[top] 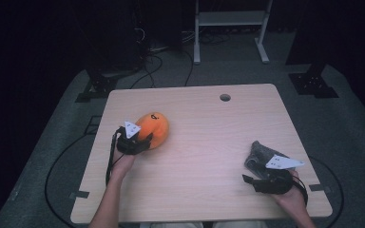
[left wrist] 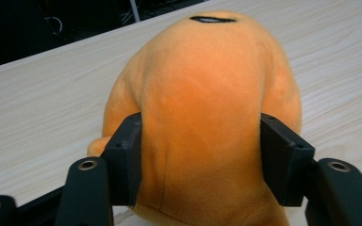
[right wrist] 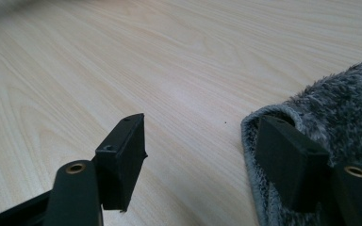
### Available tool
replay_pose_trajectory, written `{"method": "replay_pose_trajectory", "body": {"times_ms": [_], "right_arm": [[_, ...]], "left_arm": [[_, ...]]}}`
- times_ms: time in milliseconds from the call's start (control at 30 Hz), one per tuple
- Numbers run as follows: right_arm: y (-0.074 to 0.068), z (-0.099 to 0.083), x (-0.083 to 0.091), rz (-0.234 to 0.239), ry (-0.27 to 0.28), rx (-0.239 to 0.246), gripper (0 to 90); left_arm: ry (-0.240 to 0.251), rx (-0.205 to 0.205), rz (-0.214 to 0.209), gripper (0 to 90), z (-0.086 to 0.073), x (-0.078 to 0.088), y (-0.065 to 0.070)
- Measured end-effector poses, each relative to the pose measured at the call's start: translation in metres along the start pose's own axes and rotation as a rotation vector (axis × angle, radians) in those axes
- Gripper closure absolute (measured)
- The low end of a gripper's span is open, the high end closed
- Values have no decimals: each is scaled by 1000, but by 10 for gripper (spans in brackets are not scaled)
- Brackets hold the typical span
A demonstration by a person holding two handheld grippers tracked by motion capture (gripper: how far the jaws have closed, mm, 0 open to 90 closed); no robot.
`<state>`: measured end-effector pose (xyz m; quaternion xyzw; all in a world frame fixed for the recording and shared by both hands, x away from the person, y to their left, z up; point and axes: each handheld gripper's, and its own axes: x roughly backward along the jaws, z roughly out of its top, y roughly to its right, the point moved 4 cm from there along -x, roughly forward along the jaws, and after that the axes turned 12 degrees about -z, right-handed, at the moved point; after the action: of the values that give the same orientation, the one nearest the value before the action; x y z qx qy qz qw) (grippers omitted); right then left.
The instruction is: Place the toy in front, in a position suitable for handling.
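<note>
nearest to me, at the counter's (top: 204, 142) near right corner, my right gripper (top: 259, 178) rests low over the wood in my right hand (top: 292, 197). its jaws stand wide with bare counter between them; in the right gripper view one of them lies against the rolled edge of a grey fuzzy cloth (right wrist: 330, 122), pressing on nothing. from the high view that cloth (top: 258, 153) is a dark bundle just beyond the gripper, close to the right edge.

a little farther in, on the left half of the counter, my left hand (top: 122, 164) carries my left gripper (top: 145, 141) up against an orange plush toy (top: 154, 129). in the left gripper view my jaws are clamped on the toy (left wrist: 202, 108) from both sides, the pads dented into its soft nap, and a black stitched mark sits at its far top. the toy rests on the wood, well apart from the cloth.

beyond it, near the far edge, a round hole (top: 225, 97) pierces the counter. past that, on the grey floor, cables (top: 152, 66) trail beside a white frame (top: 230, 28).
</note>
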<state>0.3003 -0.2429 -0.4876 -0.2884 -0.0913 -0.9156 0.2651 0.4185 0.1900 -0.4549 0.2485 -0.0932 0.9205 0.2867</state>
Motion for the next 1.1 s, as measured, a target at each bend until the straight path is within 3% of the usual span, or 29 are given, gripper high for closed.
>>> {"method": "replay_pose_trajectory", "body": {"times_ms": [333, 533, 733, 867, 1100], "right_arm": [[0, 0, 1, -4, 3, 1, 325], [0, 0, -1, -7, 1, 0, 325], [2, 1, 1, -18, 9, -8, 325], [3, 1, 3, -20, 18, -10, 324], [5, 2, 5, -28, 32, -18, 322]], "left_arm": [[48, 11, -18, 440, 11, 17, -4], [92, 5, -79, 440, 21, 25, 4], [120, -47, -148, 440, 31, 28, 28], [134, -57, -186, 439, 35, 27, 40], [144, -115, -290, 439, 42, 20, 77]]}}
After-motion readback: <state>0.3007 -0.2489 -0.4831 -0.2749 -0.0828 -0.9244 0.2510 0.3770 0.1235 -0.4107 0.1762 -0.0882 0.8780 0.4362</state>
